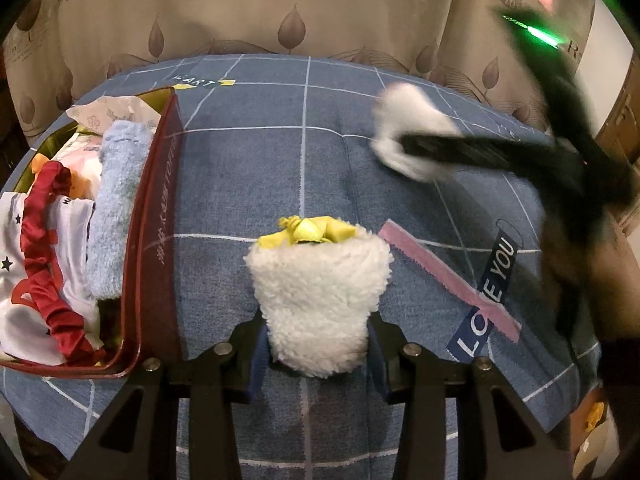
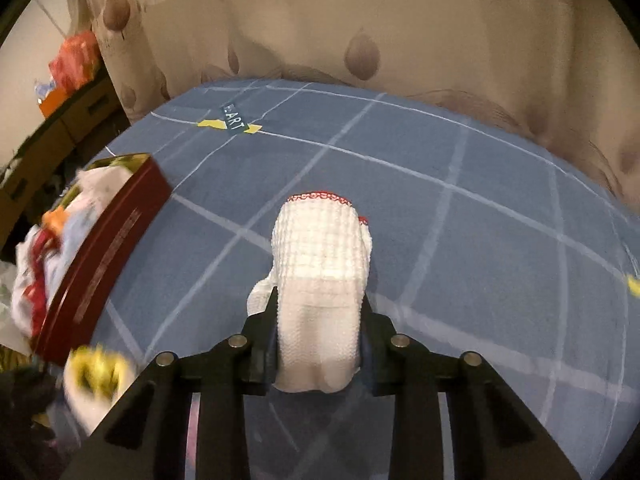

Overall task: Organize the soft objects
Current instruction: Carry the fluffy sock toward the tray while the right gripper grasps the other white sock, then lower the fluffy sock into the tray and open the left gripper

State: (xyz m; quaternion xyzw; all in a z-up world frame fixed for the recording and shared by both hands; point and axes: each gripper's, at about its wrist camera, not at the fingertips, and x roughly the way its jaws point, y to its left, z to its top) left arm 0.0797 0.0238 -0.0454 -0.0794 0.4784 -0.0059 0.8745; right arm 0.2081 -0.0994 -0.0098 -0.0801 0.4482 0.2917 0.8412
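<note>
Home bedroom; quilted blue bedspread (image 1: 320, 160) (leaf-print curtain (image 1: 280, 8) behind)

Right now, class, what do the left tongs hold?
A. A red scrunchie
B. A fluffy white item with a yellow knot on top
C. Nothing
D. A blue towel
B: the left tongs are shut on the fluffy white item, whose yellow knot pokes out on top; the blue towel and red scrunchie lie in the box.

box (image 1: 160, 216) left on bedspread (image 1: 304, 152) | towel (image 1: 116, 200) in box | curtain (image 1: 248, 8) behind
</note>
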